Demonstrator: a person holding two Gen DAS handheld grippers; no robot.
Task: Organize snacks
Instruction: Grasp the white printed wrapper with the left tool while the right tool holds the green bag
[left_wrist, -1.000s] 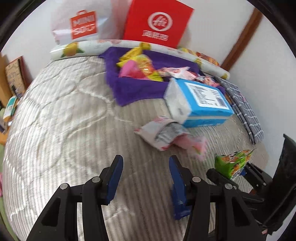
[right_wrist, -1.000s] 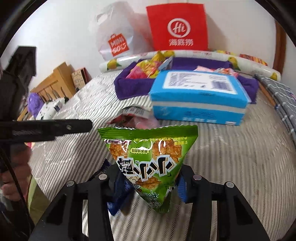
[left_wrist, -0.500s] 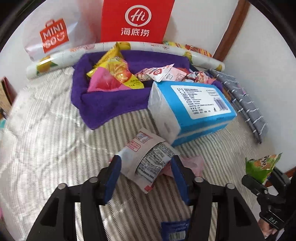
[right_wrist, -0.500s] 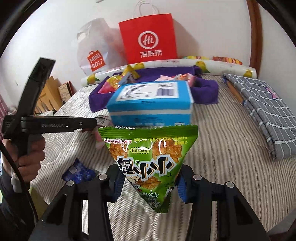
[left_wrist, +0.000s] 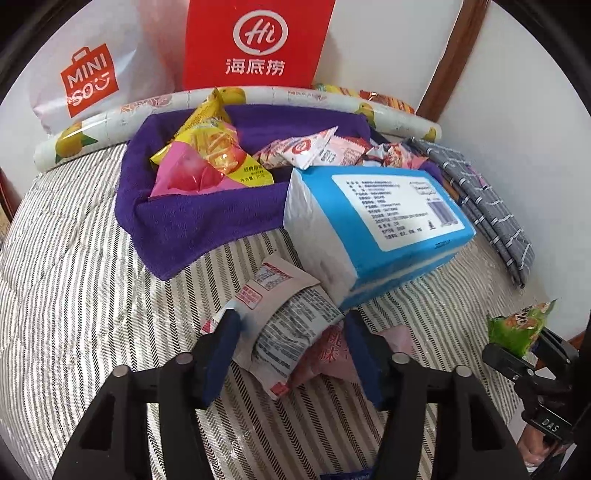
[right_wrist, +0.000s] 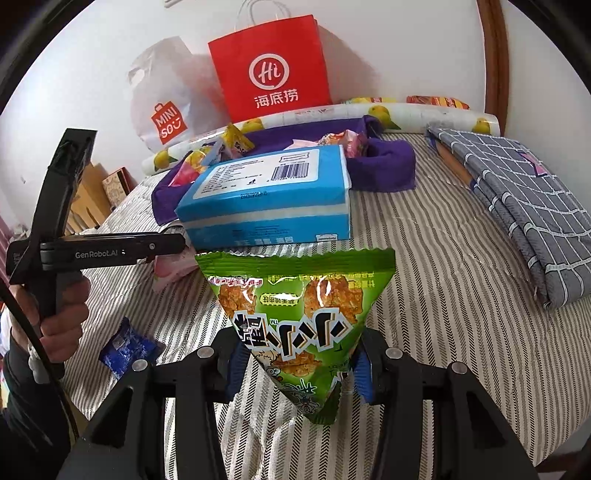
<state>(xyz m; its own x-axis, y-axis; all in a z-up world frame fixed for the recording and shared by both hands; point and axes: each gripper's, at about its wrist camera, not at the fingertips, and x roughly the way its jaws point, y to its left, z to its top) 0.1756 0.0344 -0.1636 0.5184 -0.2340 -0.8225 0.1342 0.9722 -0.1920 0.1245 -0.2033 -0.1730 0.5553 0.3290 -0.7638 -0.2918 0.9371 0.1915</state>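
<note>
Your right gripper (right_wrist: 295, 363) is clamped on the green snack packet (right_wrist: 299, 325), its blue pads pinching the narrow lower part; the packet is a glossy foil triangle, wide crimped edge on top and point hanging down below the jaws, so its long axis runs up and down in your right wrist view; its print shows golden fried pieces, bold black characters and a small cartoon figure; you hold it above the striped bedcover (right_wrist: 424, 295), in front of the blue tissue pack (right_wrist: 266, 195)

Your left gripper (left_wrist: 290, 350) has its jaws closing around the white sachet (left_wrist: 284, 325), which lies between the blue pads; the left pad is at its edge, but whether the right pad touches it you cannot tell; the sachet is a flat, crinkled pouch with red labels and dense small print, lying on the bedcover with its long axis slanting from upper left to lower right, its upper end against the tissue pack (left_wrist: 373, 229); a pale pink wrapper (left_wrist: 332, 350) lies partly under it

Behind them the purple towel (left_wrist: 199, 218), soft and looped, is folded up into a nest holding yellow, pink and white packets; a small blue wrapper (right_wrist: 127, 347) lies on the cover near your left hand (right_wrist: 61, 325); a red paper bag (left_wrist: 255, 44) stands against the wall
</note>
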